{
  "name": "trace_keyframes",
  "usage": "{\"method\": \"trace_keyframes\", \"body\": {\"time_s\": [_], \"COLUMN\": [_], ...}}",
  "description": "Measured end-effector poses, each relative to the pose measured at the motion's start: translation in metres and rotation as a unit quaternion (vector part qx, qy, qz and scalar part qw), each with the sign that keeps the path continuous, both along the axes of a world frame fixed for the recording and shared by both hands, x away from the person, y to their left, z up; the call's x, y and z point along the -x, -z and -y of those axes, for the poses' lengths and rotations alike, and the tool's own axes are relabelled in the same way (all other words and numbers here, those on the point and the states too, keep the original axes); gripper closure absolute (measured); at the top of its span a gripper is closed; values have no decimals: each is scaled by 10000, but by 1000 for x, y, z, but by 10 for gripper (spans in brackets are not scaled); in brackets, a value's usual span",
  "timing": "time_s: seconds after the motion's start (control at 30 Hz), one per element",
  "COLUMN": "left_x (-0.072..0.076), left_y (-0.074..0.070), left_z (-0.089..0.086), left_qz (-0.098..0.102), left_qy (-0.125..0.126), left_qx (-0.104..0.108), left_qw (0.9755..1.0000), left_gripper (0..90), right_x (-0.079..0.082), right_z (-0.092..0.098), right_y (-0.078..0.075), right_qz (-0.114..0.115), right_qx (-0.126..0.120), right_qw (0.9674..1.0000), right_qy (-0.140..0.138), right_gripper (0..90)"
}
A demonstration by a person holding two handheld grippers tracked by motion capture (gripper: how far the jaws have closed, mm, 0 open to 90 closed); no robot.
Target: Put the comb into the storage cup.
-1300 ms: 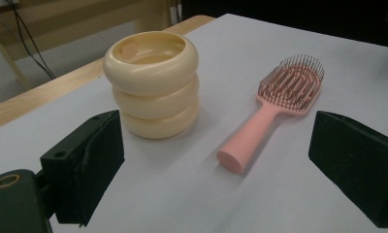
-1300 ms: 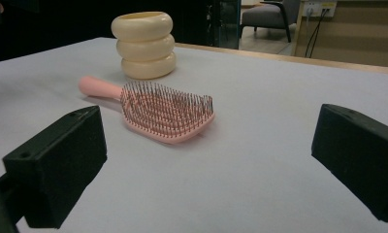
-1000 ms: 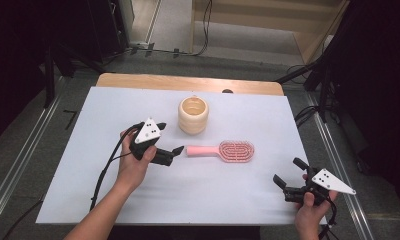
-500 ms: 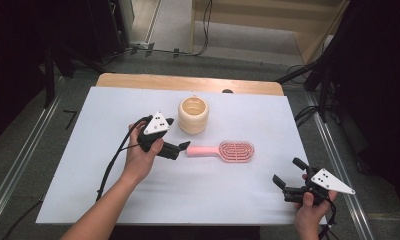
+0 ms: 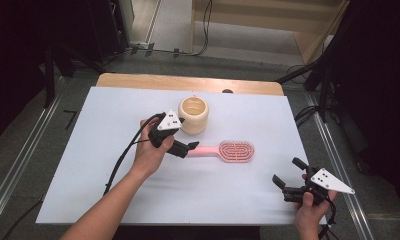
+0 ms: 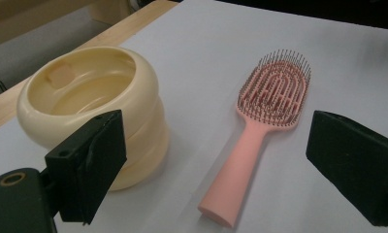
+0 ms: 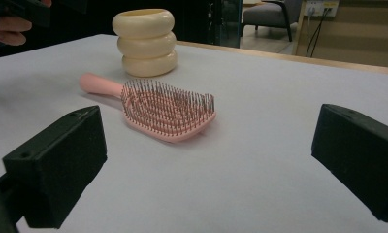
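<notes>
My left gripper (image 5: 187, 148) hovers wide open, gripping nothing, at the handle end of the pink hairbrush (image 5: 227, 150) lying bristles-up beside the cream cup (image 5: 193, 114); right gripper (image 5: 287, 176) open, empty.

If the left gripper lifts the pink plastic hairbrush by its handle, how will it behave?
The pink plastic hairbrush looks rigid, so it probably stays straight. Its smooth round handle may slip or twist between the pads. The wider bristled head may droop downward.
</notes>
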State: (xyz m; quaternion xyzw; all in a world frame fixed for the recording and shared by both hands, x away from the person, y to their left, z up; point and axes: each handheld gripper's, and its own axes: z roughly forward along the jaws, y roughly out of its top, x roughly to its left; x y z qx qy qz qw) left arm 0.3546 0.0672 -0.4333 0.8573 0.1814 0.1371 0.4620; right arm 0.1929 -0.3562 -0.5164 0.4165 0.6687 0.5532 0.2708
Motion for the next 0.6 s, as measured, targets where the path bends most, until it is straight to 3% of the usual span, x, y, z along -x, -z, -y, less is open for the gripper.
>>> {"method": "trace_keyframes", "body": {"time_s": [0.17,0.23,0.53,0.6], "left_x": [-4,-5,-11,-13], "left_y": [3,3,6,8], "left_z": [11,15,28,33], "left_qz": [-86,-81,-279,-354], "left_qy": [163,212,440,539], "left_qx": [-102,-146,-347,-540], "left_qw": [9998,9996,9980,9965], "left_gripper": [80,141,145,153], "right_x": [0,0,0,0], "right_z": [0,0,1,1], "right_y": [0,0,0,0], "right_qz": [-2,17,18,15], "right_qx": [-4,2,-8,-16], "right_qw": [10000,10000,10000,10000], "right_qy": [-9,-17,-29,-25], "right_gripper": [0,0,0,0]}}
